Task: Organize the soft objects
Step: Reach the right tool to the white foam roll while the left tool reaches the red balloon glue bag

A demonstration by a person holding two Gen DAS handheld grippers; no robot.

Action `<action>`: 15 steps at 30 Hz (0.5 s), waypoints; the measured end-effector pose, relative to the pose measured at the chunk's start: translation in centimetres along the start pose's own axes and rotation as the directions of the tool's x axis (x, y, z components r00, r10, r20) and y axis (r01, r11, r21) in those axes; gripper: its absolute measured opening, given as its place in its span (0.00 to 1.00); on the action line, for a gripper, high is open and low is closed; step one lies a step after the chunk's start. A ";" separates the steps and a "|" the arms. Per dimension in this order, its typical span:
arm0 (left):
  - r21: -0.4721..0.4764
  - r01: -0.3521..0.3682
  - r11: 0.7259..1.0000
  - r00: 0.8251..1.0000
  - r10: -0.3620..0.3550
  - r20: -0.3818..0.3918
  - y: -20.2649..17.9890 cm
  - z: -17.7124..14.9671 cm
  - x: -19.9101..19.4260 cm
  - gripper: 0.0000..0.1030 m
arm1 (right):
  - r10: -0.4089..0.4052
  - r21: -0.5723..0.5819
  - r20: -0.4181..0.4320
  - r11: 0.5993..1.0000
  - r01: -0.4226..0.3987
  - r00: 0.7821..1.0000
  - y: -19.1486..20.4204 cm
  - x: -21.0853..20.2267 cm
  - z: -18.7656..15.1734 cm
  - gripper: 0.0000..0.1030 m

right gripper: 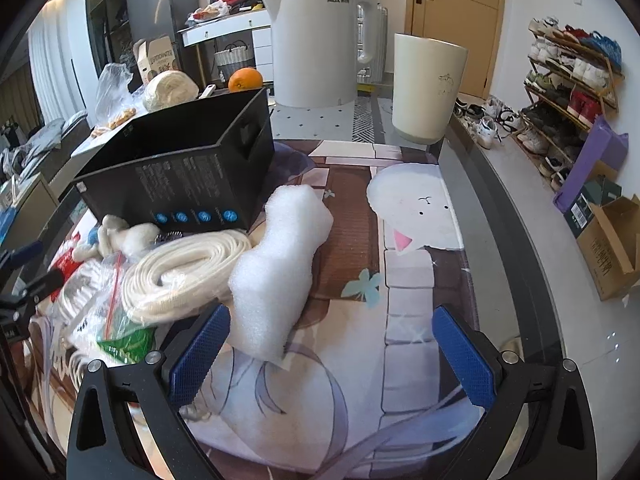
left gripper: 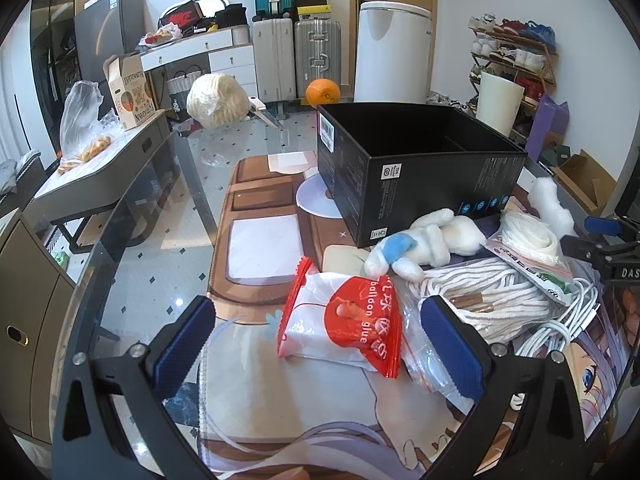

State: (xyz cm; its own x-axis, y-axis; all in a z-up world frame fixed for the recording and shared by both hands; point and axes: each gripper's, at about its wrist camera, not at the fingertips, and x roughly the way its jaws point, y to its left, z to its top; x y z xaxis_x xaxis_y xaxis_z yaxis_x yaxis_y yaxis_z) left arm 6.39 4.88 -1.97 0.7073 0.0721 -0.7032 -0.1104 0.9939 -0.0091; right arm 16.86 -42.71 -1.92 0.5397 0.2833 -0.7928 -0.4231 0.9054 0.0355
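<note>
An open black box [left gripper: 416, 168] [right gripper: 180, 168] stands on the printed mat. Before it lie a white plush toy with a blue patch [left gripper: 424, 244] [right gripper: 124, 236], a red-and-white balloon glue packet [left gripper: 344, 324], a bagged coil of white rope [left gripper: 528, 240] [right gripper: 180, 272], a mop-like bundle of white cords [left gripper: 492, 292] and a white foam piece [right gripper: 276, 276] [left gripper: 548, 200]. My left gripper [left gripper: 320, 344] is open, its fingers on either side of the glue packet. My right gripper [right gripper: 332, 356] is open, its left finger [right gripper: 200, 356] beside the foam's near end.
A white kettle [right gripper: 316, 36], a cream cup [right gripper: 428, 88], an orange [left gripper: 323, 91] and a wrapped yarn ball [left gripper: 216, 100] stand behind the box. White cables [left gripper: 560, 328] lie at the right. The glass table's edge [right gripper: 500, 208] curves right, with a shoe rack [right gripper: 568, 80] beyond.
</note>
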 end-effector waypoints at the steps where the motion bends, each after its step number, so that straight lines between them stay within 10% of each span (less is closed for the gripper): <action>1: 0.000 0.002 1.000 1.000 -0.002 -0.004 0.0 0.0 0.0 1.00 | 0.009 0.008 -0.009 1.000 -0.009 1.000 0.0 0.3 0.2 1.00; 11: -0.010 0.015 1.000 0.999 -0.015 -0.033 0.3 0.1 0.6 1.00 | 0.069 0.007 -0.032 0.998 -0.069 0.997 0.3 1.4 0.6 0.99; 15: -0.023 0.021 1.000 0.999 -0.022 -0.043 0.6 0.2 0.9 1.00 | 0.076 -0.010 -0.048 0.997 -0.076 0.996 0.4 2.0 1.0 0.85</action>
State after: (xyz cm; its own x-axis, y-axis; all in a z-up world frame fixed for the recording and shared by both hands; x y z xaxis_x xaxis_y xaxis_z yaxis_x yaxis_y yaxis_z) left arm 7.05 5.57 -2.46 0.6787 0.0468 -0.7329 -0.1116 0.9929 -0.0399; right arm 18.53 -41.50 -2.92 0.4701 0.3355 -0.8164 -0.4702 0.8780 0.0901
